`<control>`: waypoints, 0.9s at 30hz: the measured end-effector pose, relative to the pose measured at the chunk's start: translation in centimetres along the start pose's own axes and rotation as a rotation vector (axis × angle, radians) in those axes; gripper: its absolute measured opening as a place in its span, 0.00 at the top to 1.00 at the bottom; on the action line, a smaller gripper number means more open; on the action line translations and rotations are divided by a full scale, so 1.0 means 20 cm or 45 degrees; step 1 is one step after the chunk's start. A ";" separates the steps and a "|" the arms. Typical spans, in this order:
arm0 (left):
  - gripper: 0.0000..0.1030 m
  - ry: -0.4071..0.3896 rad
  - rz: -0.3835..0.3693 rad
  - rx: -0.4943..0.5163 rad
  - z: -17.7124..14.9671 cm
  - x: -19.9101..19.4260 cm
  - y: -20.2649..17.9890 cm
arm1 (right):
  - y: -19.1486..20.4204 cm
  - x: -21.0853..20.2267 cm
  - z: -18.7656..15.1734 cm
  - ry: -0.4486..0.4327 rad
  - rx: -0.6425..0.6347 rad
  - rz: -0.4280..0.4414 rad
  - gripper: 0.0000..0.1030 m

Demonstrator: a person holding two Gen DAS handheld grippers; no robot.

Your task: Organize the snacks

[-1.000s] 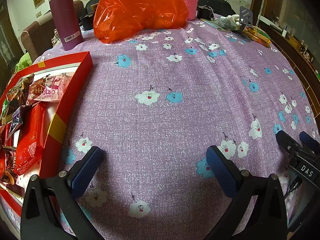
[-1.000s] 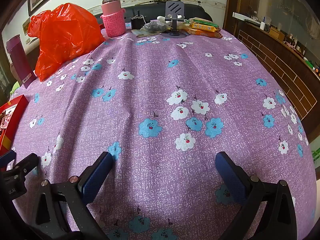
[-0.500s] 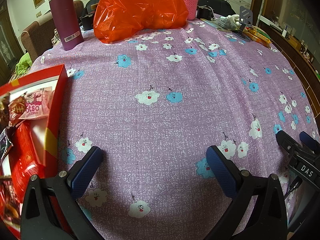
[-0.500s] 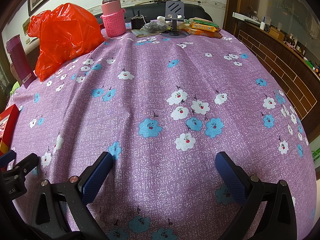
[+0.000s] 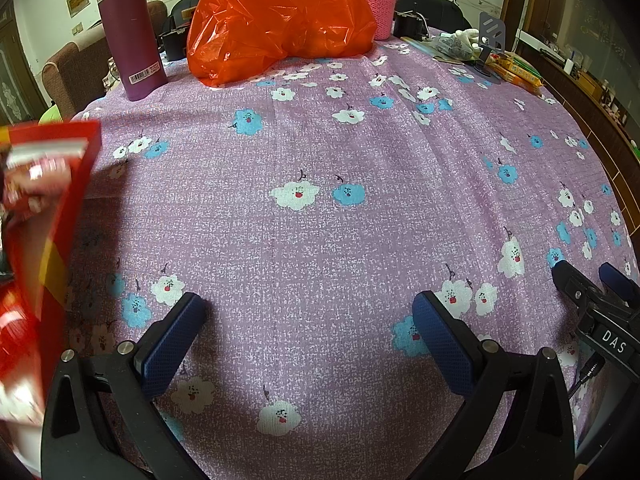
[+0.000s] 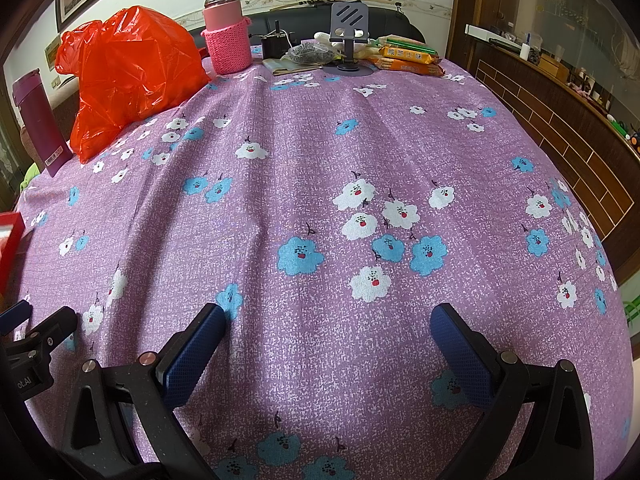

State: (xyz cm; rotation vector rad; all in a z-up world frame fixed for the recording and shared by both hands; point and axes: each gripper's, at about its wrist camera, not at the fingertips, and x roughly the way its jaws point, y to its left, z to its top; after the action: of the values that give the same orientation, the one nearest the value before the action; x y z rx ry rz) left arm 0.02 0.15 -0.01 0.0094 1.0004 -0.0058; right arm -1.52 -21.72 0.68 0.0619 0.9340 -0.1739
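Looking from the left, we find the red snack box (image 5: pixel 52 216) at the far left edge of the left wrist view, blurred and tilted, with red and pink snack packets (image 5: pixel 36 178) showing inside it; in the right wrist view only its red corner shows at the left edge. Just right of the box, our left hand-held gripper (image 5: pixel 308 328) sits low over the table (image 5: pixel 320 240), its blue-padded fingers (image 5: pixel 172 340) spread wide with nothing between them. Behind it, along the far side of the purple flowered cloth, stand a purple bottle (image 5: pixel 128 28), an orange plastic bag (image 5: pixel 276 16) and a pink flask in a knitted sleeve (image 6: pixel 226 36). Further right, our right hand-held gripper (image 6: pixel 328 344) also hovers over bare cloth with its fingers parted and empty. At the far edge on that side we see a grey phone stand (image 6: pixel 348 40) and orange biscuit packs (image 6: pixel 408 58) lying beside it. The two tools sit near each other, each catching the other at its frame edge.
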 end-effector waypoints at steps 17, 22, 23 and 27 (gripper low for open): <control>0.00 -0.006 0.008 0.059 0.00 0.00 -0.04 | 0.00 0.00 0.00 0.000 0.000 0.000 0.00; 0.00 0.001 -0.023 0.040 0.00 -0.01 -0.02 | 0.00 0.00 0.00 0.000 0.000 0.000 0.00; 0.00 0.001 -0.025 0.038 0.01 -0.01 -0.01 | 0.00 0.00 0.00 0.000 0.000 0.000 0.00; 0.00 0.000 -0.024 0.039 0.01 -0.01 -0.03 | 0.00 0.00 0.00 0.000 0.000 0.000 0.00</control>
State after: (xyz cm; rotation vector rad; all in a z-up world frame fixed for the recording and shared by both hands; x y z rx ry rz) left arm 0.11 -0.45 0.20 0.0280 1.0006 -0.0385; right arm -1.50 -21.70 0.65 0.0617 0.9341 -0.1739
